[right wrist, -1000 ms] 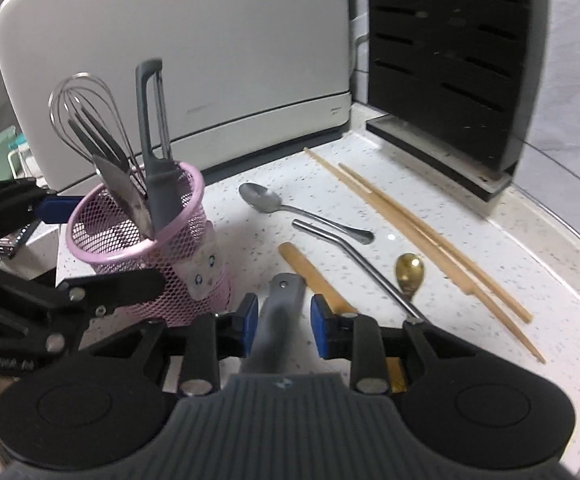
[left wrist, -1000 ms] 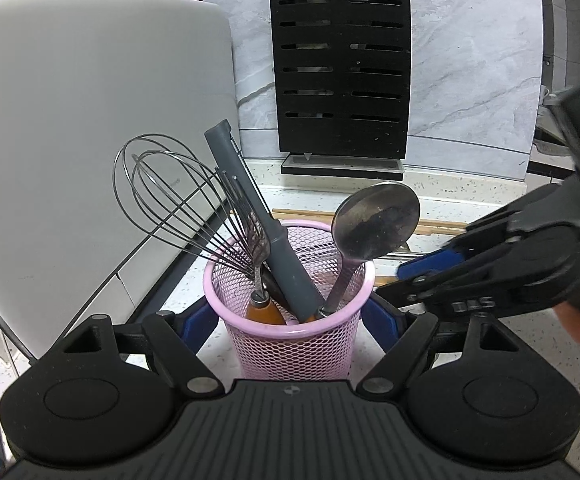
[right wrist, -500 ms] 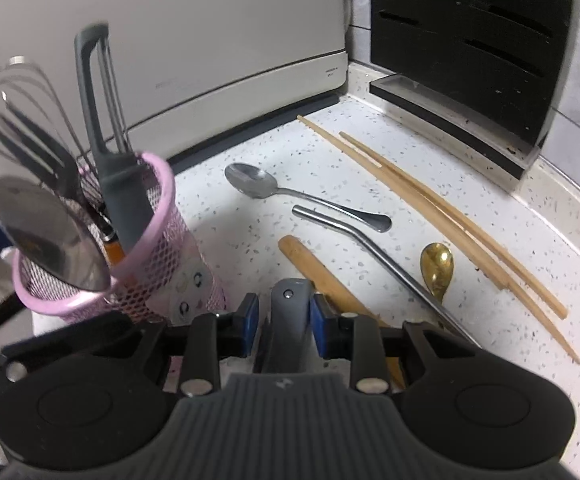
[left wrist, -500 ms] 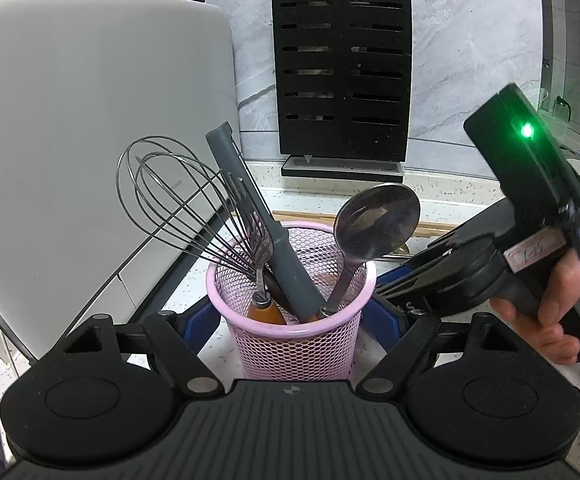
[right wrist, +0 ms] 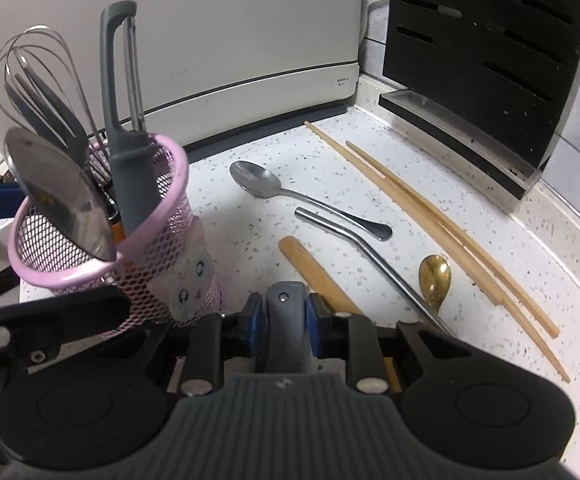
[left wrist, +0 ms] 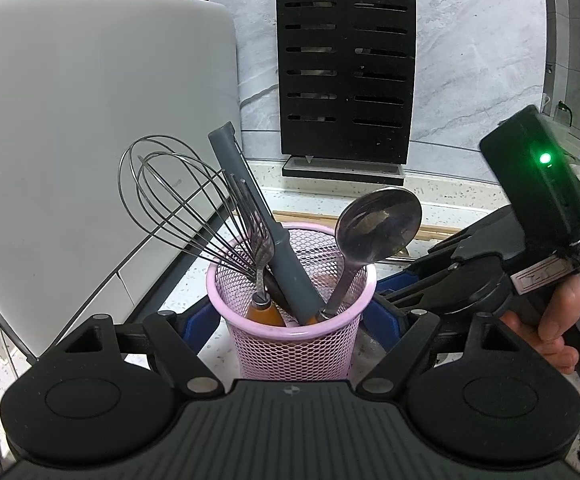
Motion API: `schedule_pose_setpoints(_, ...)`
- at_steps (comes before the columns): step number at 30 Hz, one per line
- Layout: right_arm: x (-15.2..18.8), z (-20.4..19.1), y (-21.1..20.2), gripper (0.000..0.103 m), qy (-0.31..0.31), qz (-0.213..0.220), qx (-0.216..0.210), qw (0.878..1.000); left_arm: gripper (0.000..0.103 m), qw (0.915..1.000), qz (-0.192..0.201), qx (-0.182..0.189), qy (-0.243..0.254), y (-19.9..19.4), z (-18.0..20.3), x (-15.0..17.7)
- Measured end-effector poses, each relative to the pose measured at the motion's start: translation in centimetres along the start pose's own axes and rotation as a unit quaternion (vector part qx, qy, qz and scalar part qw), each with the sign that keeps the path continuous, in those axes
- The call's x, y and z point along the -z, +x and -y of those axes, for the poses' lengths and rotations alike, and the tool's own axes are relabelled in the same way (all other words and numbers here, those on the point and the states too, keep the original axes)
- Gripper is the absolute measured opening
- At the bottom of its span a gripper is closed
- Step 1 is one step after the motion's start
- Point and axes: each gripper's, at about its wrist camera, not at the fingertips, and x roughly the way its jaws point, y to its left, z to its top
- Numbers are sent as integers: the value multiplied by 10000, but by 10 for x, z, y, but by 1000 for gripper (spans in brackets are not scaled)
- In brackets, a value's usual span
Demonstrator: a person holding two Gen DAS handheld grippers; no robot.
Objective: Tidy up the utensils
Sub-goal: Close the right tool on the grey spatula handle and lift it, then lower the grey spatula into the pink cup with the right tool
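No legible text; red-bordered label on right hand-held gripper (left wrist: 393, 292) unreadable.

Both wrist fisheyes sit close, tilted down over the speckled white counter (right wrist: 369, 176); both share the pink mesh utensil cup (left wrist: 290, 344) (right wrist: 90, 264) and black slotted knife block (left wrist: 345, 72) (right wrist: 481, 60).

A home kitchen. A speckled white stone countertop (right wrist: 250, 216) meets a grey marble-patterned wall (left wrist: 469, 60). At the far side stands a black slotted knife block (left wrist: 345, 76), left of it a large white appliance (left wrist: 90, 120). Spoons and chopsticks (right wrist: 429, 216) lie on the counter.
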Motion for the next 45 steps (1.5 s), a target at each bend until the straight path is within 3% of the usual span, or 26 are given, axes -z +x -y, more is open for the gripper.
schedule_pose_setpoints(9,4,12,-27,21,439,292,-155,9985,95,10000,3,3,1,0,-1,0)
schedule_pose_setpoints(21,10,27,-86,20,804,1157,-346,9894,94,10000,-4,-44,56,2,2,0)
schedule_pose_setpoints(35,-1,28,-145,21,886,2564,-688,9600,94,10000,-18,-49,68,5,1,0)
schedule_pose_setpoints(45,-9,9,-147,21,612,2803,-991,9528,94,10000,-17,-55,71,6,2,0)
